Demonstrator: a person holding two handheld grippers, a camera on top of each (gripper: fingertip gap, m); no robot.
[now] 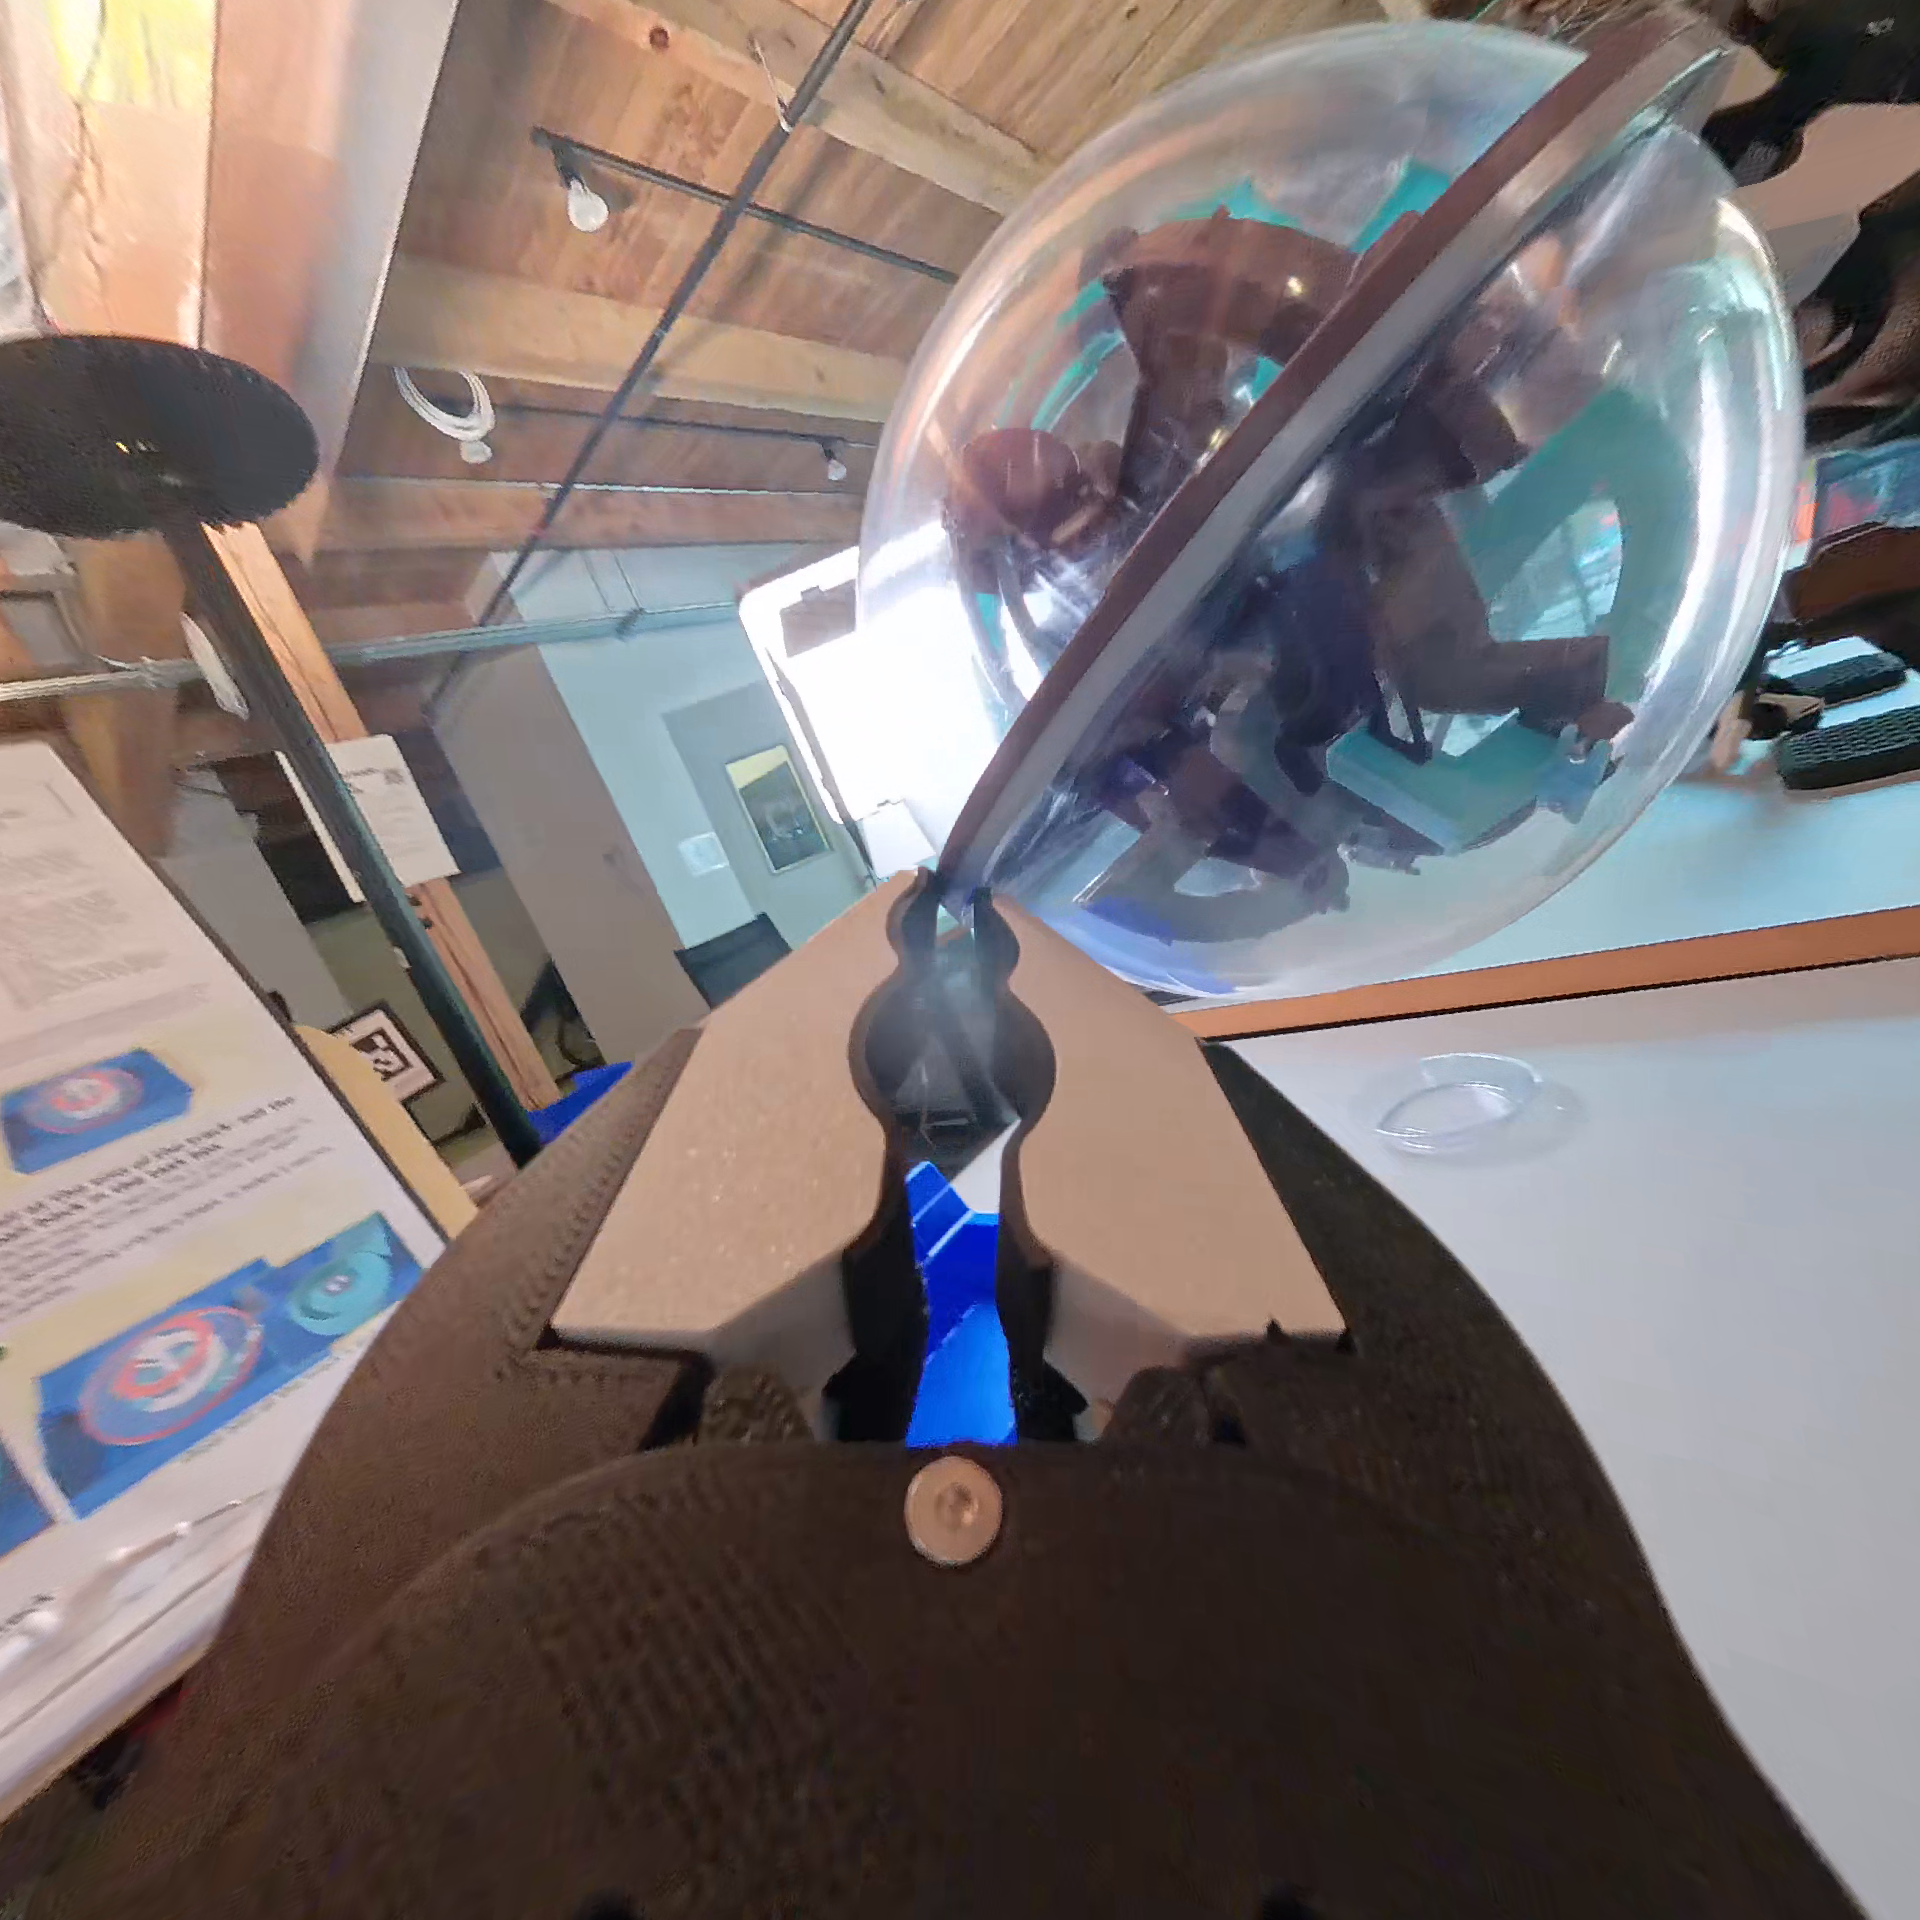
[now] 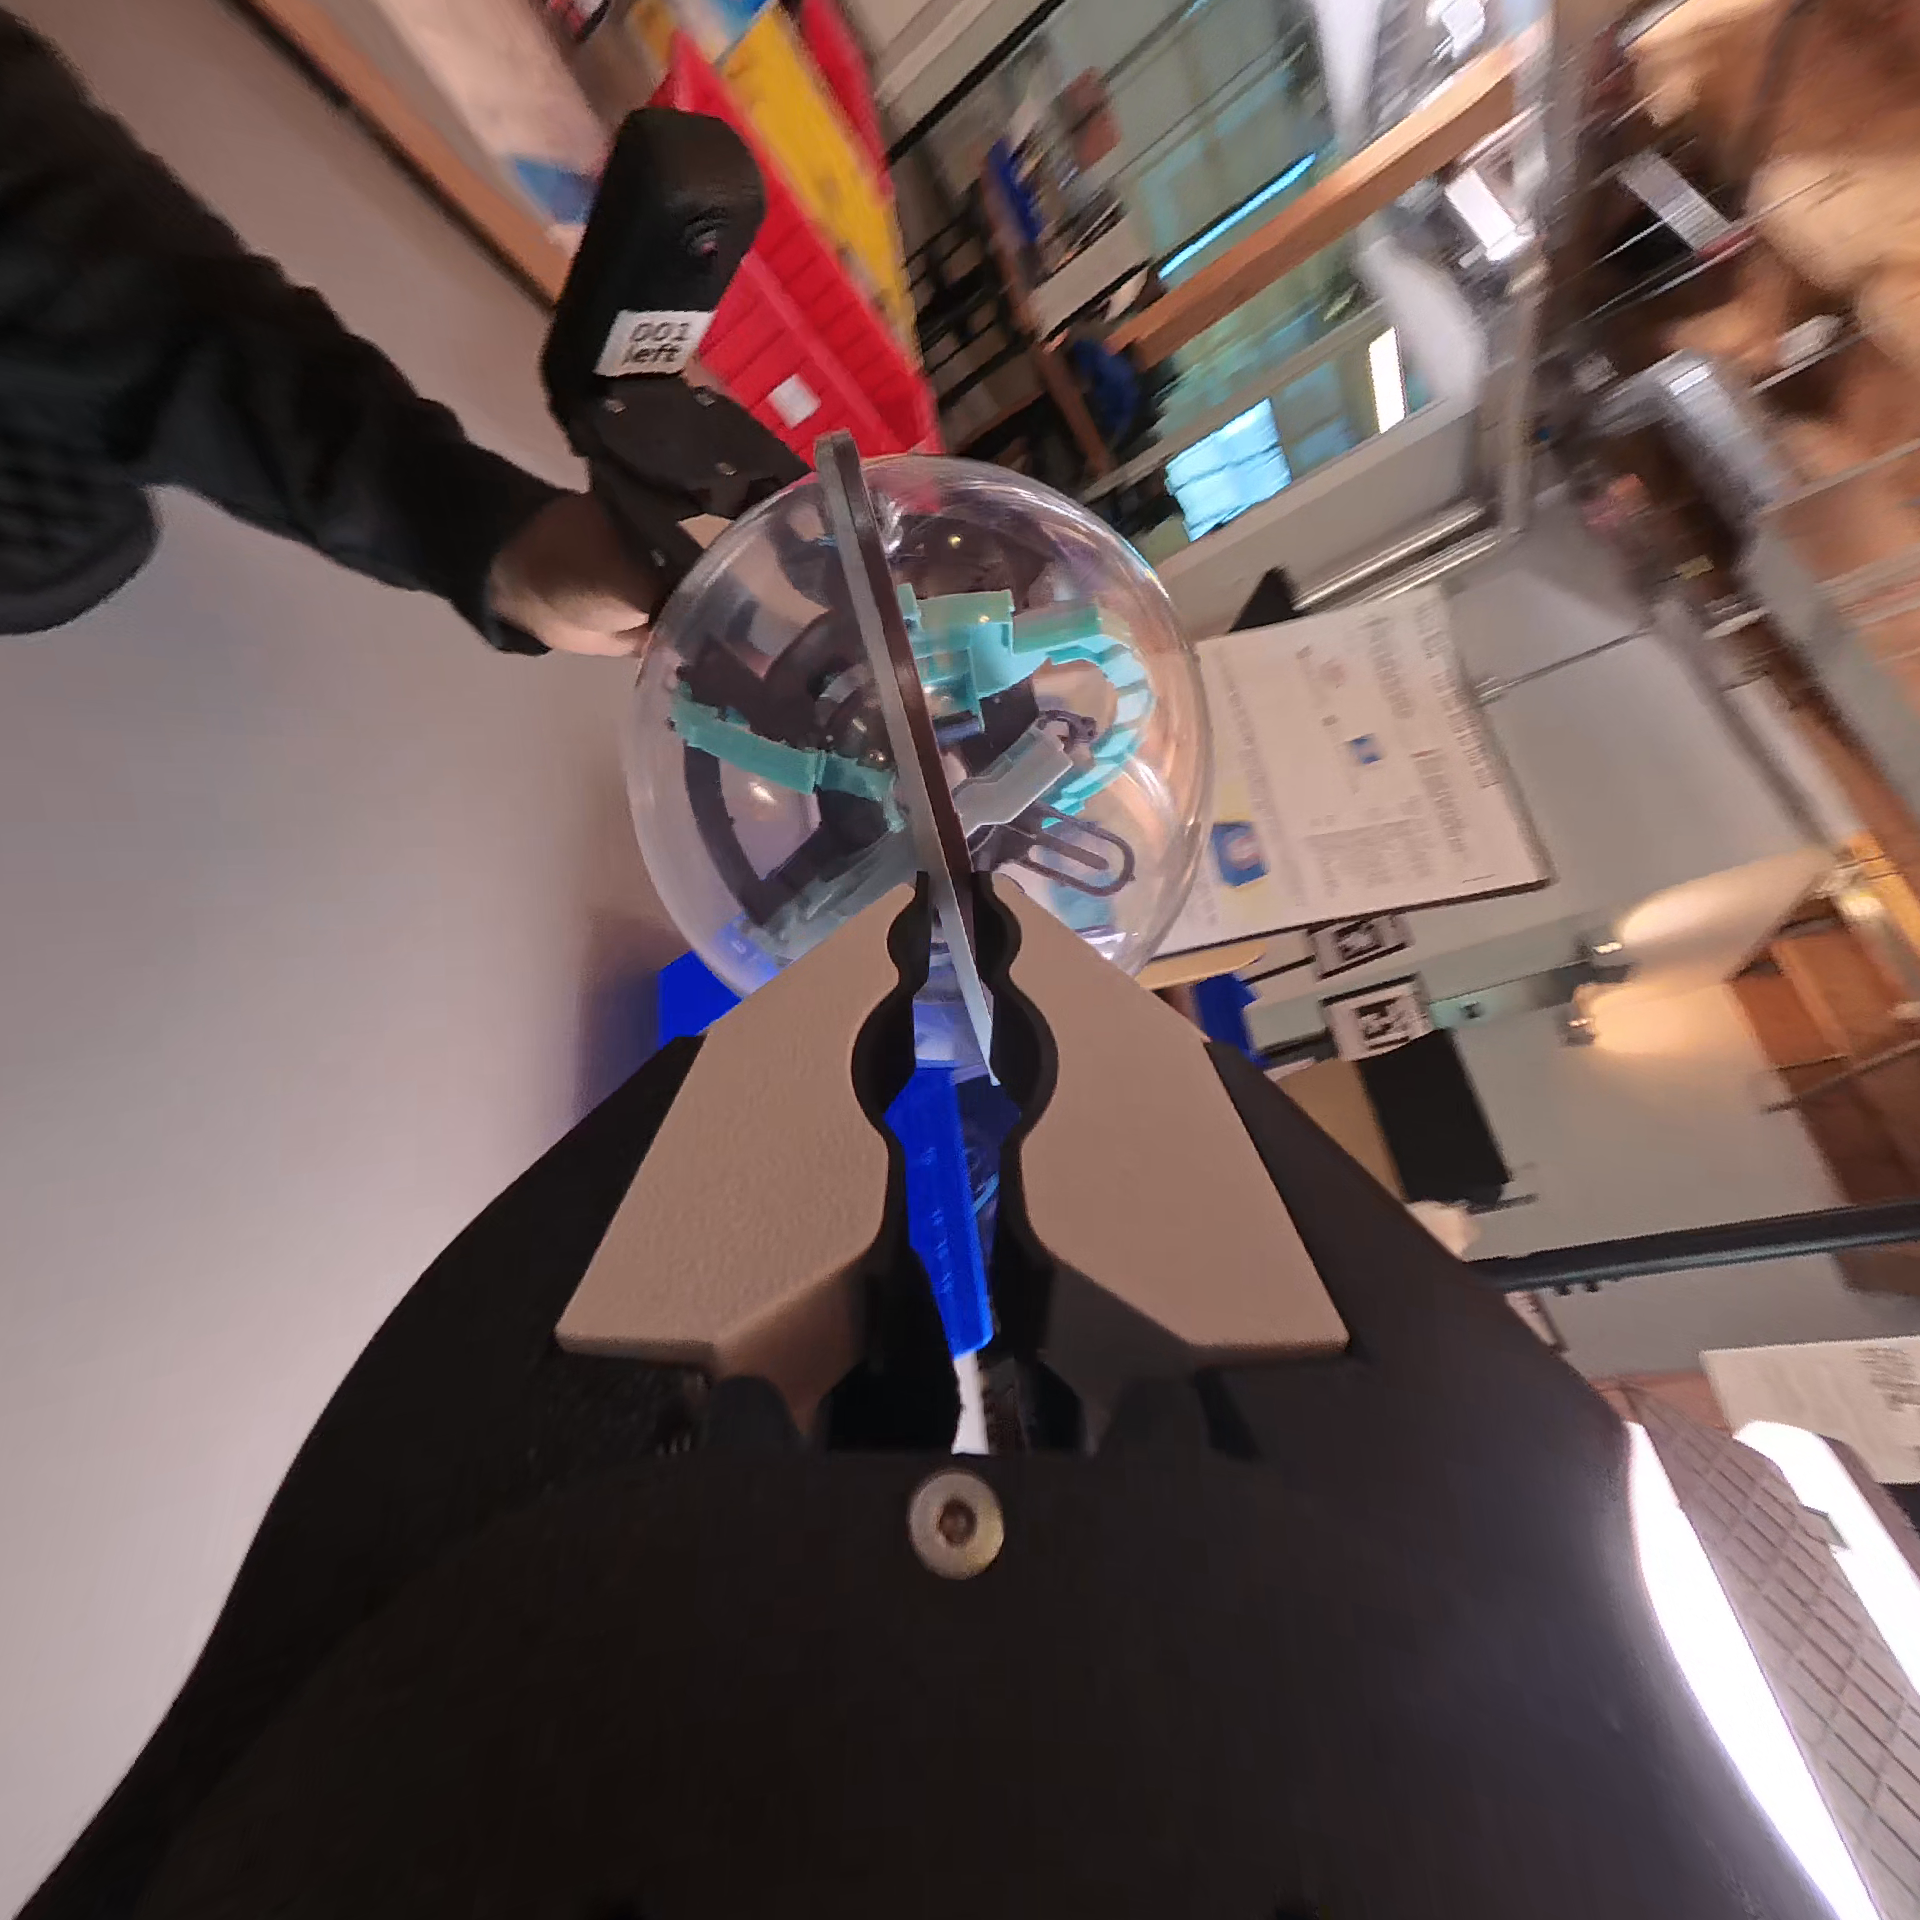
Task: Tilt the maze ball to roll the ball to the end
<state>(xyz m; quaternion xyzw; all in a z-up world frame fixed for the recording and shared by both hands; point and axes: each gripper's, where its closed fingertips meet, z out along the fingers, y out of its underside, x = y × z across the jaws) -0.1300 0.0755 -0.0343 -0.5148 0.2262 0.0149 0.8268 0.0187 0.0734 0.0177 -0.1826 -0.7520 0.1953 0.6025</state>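
Workshop-like lab: timber ceiling (image 1: 644,260), storage bins (image 2: 821,270), instruction posters (image 1: 156,1195).

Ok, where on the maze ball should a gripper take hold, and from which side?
Grip the flat ring flange around the maze ball, edge-on from outside, fingers either side of it. The clear shell is round and smooth, so it gives no purchase, while the thin rim sticks out. Both the left gripper and the right gripper are clamped that way on opposite edges.

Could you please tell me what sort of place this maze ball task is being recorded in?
Probably a workshop or lab in a converted industrial building. The ceiling is exposed timber beams with track lighting, stacked red and yellow storage bins line one wall, and printed instruction sheets and square marker tags stand by the white table.
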